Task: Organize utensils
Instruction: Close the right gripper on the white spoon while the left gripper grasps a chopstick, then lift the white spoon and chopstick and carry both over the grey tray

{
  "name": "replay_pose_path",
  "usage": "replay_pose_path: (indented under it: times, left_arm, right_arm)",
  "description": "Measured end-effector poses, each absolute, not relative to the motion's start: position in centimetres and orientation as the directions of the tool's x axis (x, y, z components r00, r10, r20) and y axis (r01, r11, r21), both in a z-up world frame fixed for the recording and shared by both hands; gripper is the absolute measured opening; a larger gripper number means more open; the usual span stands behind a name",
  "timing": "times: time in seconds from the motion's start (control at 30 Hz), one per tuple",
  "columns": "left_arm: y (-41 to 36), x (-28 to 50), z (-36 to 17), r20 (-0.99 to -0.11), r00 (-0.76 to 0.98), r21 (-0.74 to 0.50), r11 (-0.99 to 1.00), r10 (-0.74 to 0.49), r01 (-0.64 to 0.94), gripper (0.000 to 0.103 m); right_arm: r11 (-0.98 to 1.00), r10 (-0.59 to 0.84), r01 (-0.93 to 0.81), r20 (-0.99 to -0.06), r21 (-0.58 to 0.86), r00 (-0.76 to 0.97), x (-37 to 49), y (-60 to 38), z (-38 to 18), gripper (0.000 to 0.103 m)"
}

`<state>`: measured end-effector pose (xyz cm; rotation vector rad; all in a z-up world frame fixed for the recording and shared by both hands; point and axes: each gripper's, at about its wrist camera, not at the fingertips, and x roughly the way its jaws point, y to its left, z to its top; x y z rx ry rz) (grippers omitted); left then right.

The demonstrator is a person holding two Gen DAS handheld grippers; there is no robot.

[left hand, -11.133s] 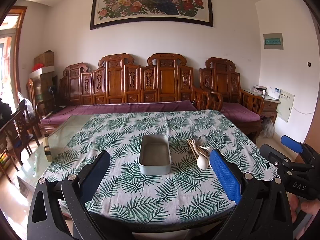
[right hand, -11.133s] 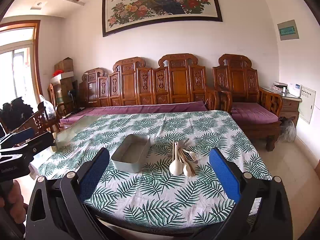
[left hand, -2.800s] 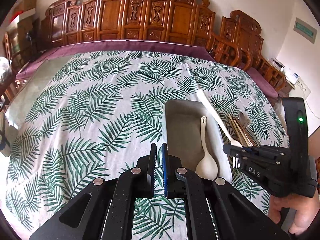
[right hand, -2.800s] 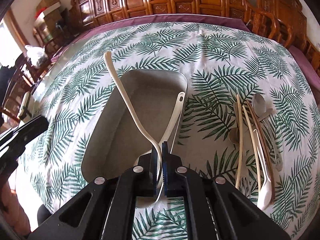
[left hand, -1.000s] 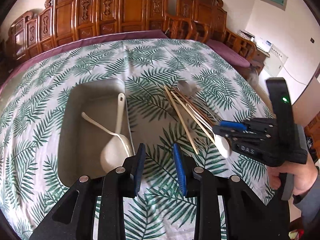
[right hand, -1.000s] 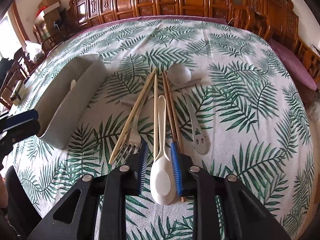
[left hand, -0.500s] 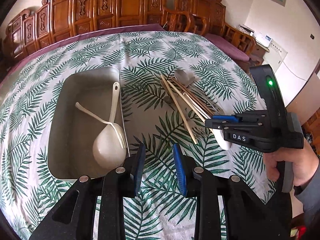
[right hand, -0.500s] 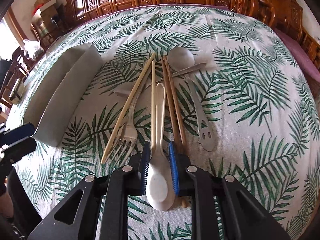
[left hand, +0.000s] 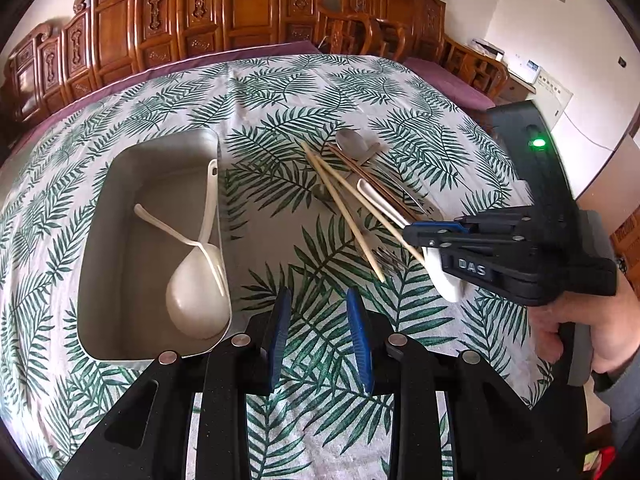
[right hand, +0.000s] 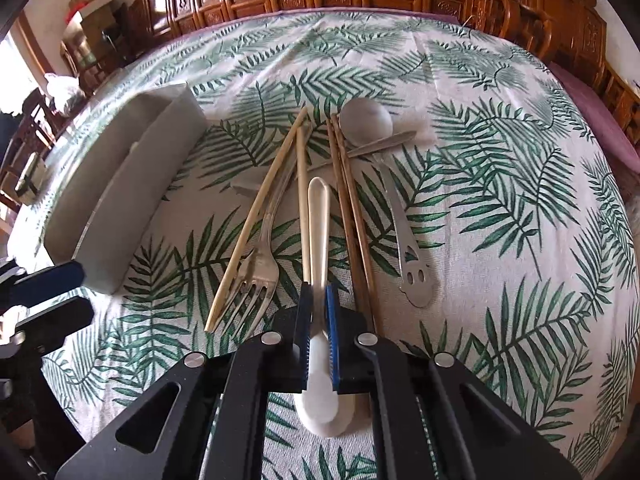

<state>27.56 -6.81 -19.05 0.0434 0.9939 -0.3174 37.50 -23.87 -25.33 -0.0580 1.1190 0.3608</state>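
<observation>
Shiny metal fork (right hand: 256, 276); plastic-looking spoon (right hand: 319, 216).

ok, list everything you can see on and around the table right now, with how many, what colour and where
tray: one, grey, on the table toward the left gripper's side
white spoons in tray: two, cream white, crossed inside the tray
white spoon: one, white, in the loose pile, clamped by the right gripper
light chopsticks: two, pale wood, in the pile
dark chopsticks: two, brown, beside the white spoon
fork: one, silver, under a light chopstick
metal spoons: two, silver, at the pile's far side
tablecloth: one, white with green leaves
carved bench: brown wood, behind the table
left gripper: black, blue pads, open, over the cloth
right gripper: black, blue pads, shut on the white spoon
hand: one, holding the right gripper
</observation>
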Motion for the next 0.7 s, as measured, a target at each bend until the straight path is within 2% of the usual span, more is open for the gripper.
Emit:
replay_pose_path:
  times: [0.33,0.7]
  left_arm:
    - [-9.0,29.7,-20.3,-0.838,0.488,-0.108,0.952,-0.242,0.286,0.027]
    - [-12.0,33.5,-22.2,-0.858,0.443,-0.148,0.951,-0.261,0.273,0.027]
  right_arm:
    - [0.936,0.311,-0.296,-0.838,0.189,0.448,34.0,-26.3,-22.1,0.008]
    - [0.942,0.298,-0.285,-0.830,0.177,0.471,32.0,-28.6,-22.0,0.008]
